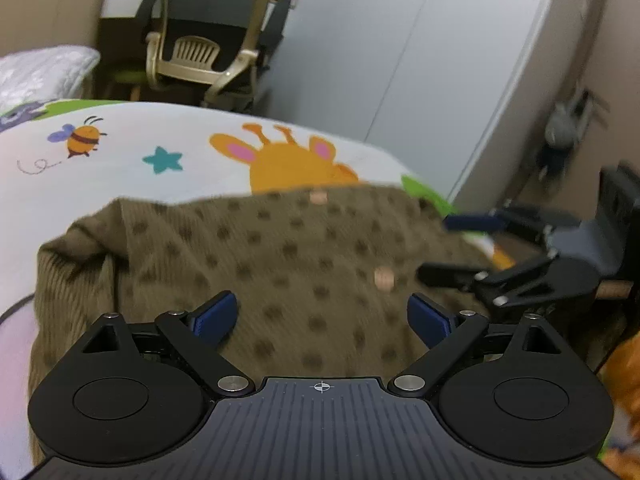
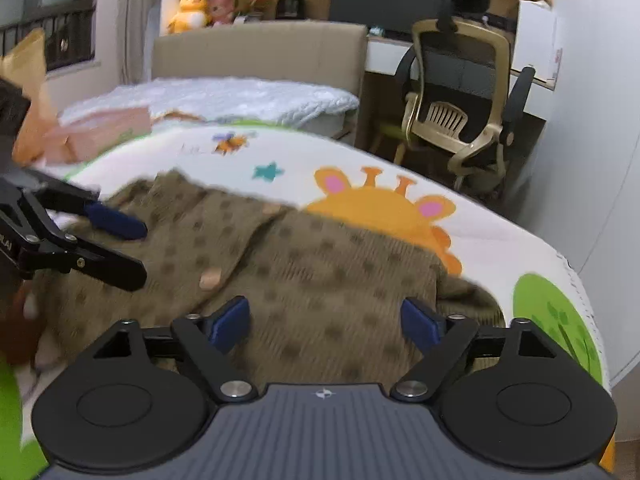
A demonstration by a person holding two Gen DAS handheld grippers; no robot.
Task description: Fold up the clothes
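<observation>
A brown knitted cardigan (image 1: 288, 264) with dark dots and pale buttons lies spread on the bed, also in the right wrist view as the cardigan (image 2: 312, 272). My left gripper (image 1: 322, 318) hovers open just above its near part, nothing between the blue pads. My right gripper (image 2: 326, 320) is open too, over the garment's right half. Each gripper shows in the other's view: the right gripper (image 1: 452, 246) at the cardigan's right edge, the left gripper (image 2: 136, 252) at its left side, both with fingers spread.
The bed has a white cartoon sheet (image 1: 160, 152) with a giraffe (image 2: 384, 208), bee and star. A gold office chair (image 2: 460, 120) and desk stand beyond the bed. A white quilt (image 2: 224, 96) and pinkish folded item (image 2: 100, 132) lie near the headboard. A wardrobe wall (image 1: 400, 40) is right.
</observation>
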